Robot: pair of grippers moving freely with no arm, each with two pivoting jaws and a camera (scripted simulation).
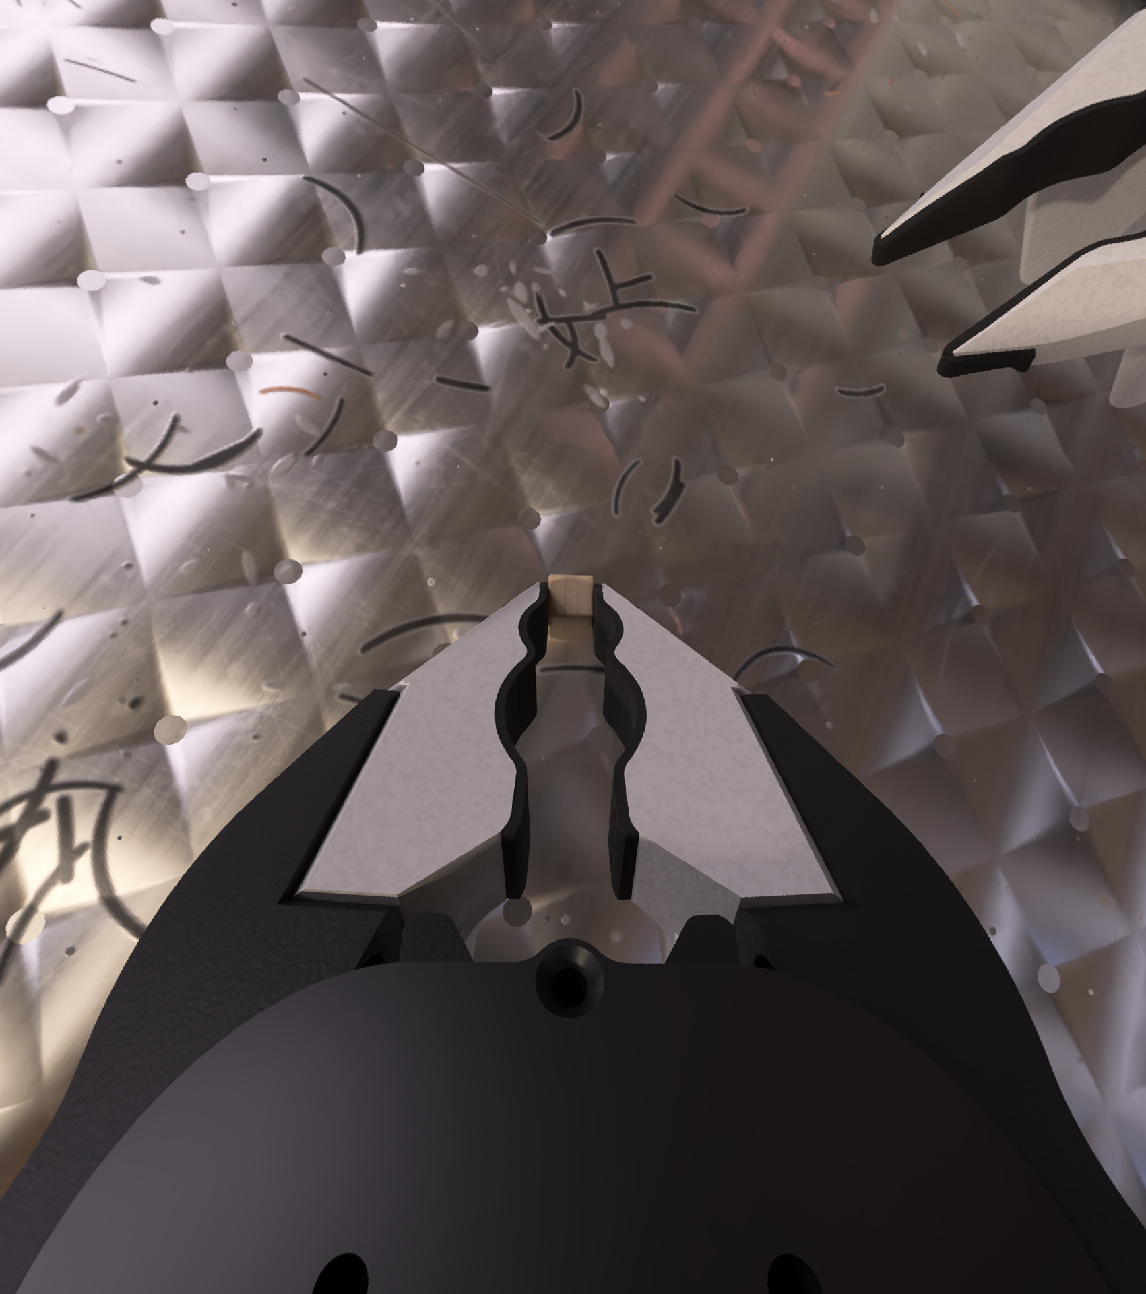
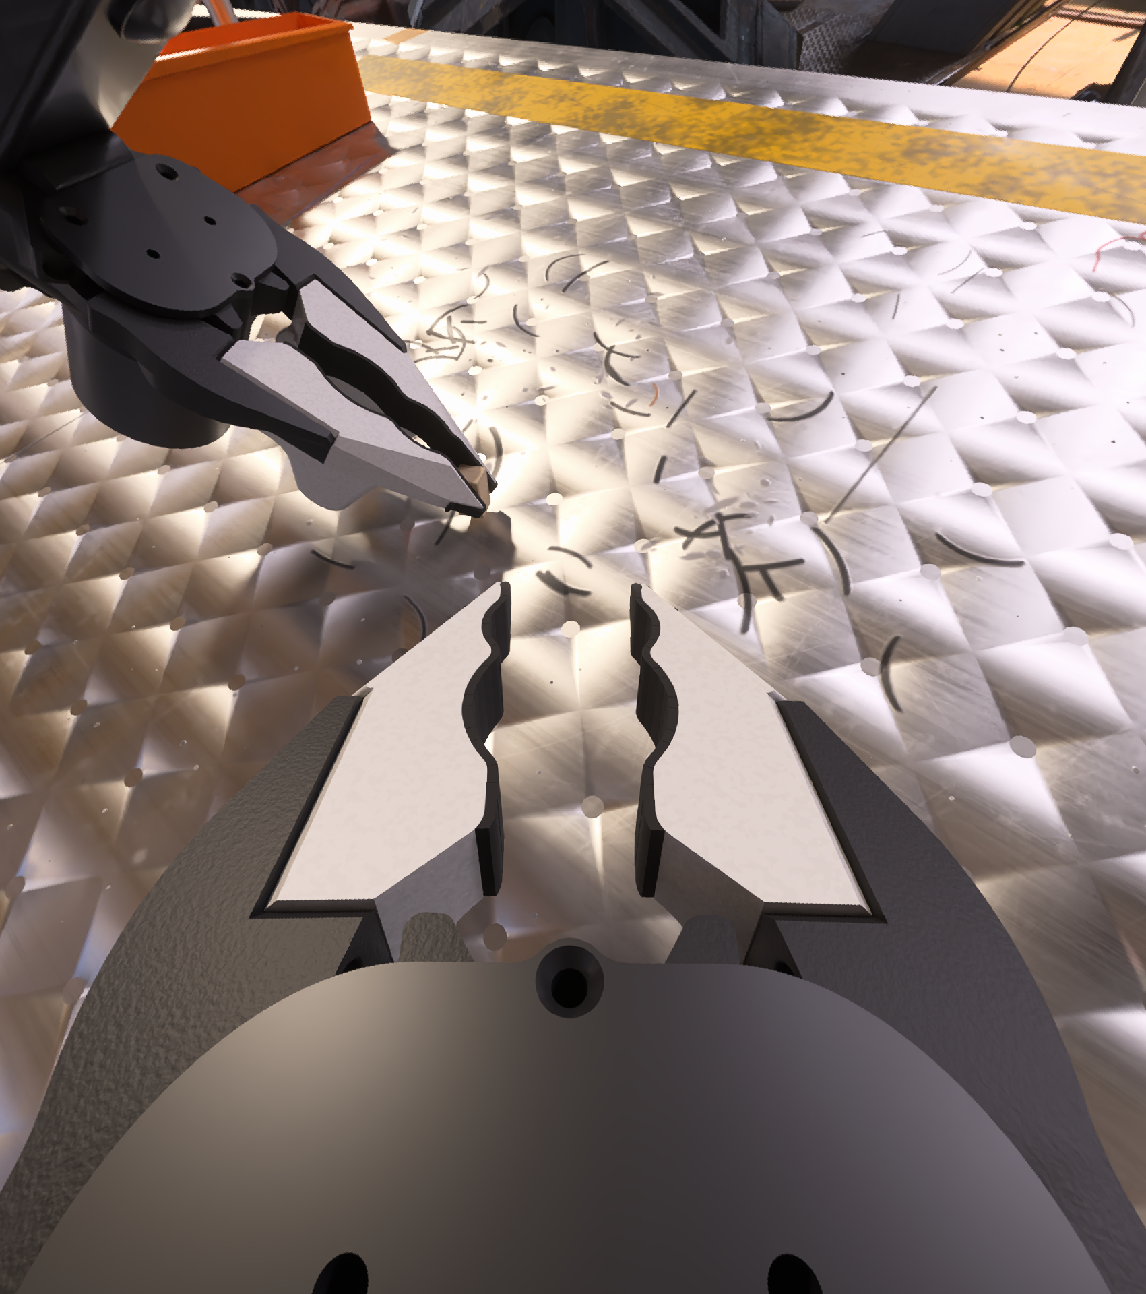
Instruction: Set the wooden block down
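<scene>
Two grippers are over a shiny metal table. The table has a pattern of little squares on it, small round holes, and dark scribbled marks.

The left gripper has its jaws pressed together on a small wooden block. The block is pale tan and sits right at the very tips of the jaws. In the left wrist view a bit of it pokes out past the tips. In the right wrist view the left gripper points down and to the right, and the wooden block shows as a tiny tan piece between its tips. The tips are very close to the table, with a dark shadow right under them. I cannot tell if the block touches the table.

The right gripper has its jaws apart, and nothing is between them. Only the shiny table shows through the gap. It is near the left gripper but not touching it. In the left wrist view the right gripper pokes in from the top right corner with its white fingers spread.

An orange bin sits on the far left part of the table, behind the left gripper. A worn yellow stripe runs along the far side of the table.
</scene>
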